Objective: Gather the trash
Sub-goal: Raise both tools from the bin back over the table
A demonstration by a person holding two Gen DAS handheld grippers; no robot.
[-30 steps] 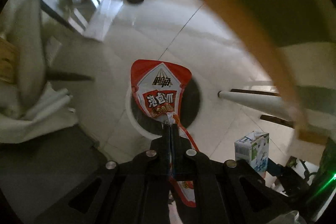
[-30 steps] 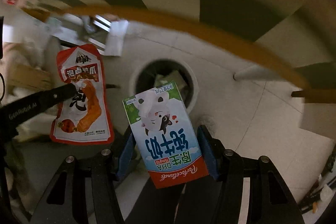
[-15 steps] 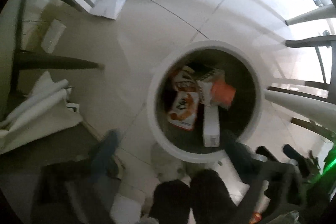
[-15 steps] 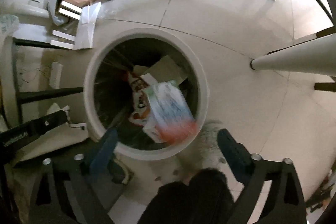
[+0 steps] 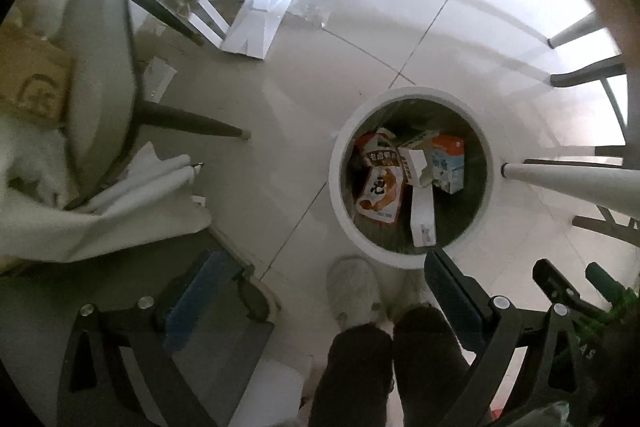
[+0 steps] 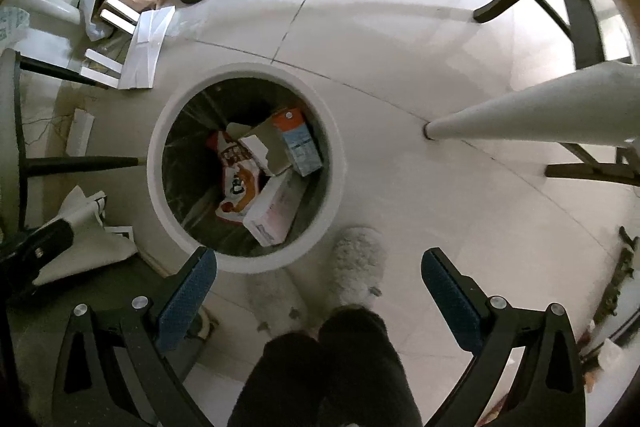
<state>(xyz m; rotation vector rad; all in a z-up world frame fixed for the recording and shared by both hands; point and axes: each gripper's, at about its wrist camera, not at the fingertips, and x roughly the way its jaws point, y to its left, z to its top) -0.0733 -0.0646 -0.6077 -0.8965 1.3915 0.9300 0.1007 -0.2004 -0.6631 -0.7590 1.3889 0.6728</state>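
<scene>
A round white trash bin (image 5: pixel 335 183) (image 6: pixel 158 187) stands on the tiled floor below both grippers. Inside it lie the red snack packet (image 5: pixel 378 187) (image 6: pixel 236 179), the blue-and-orange milk carton (image 5: pixel 450 163) (image 6: pixel 298 141) and white cardboard boxes (image 5: pixel 422 215) (image 6: pixel 272 213). My left gripper (image 5: pixel 320 269) points straight down, open and empty, the bin just right of its middle. My right gripper (image 6: pixel 318 265) also points down, open and empty, the bin at its left finger (image 6: pixel 188 291).
The person's white slippers (image 5: pixel 354 293) (image 6: pixel 360 263) and dark trouser legs stand beside the bin. A grey chair (image 5: pixel 100 75) with dark legs and white cloth is left. White table legs (image 5: pixel 572 183) (image 6: pixel 520 119) and dark chair legs are right. Cardboard and boxes (image 6: pixel 148 45) lie at the back.
Both grippers opened and dropped their loads: the snack packet and the milk carton now lie in the bin. Both views swung from the table edge down to the floor.
</scene>
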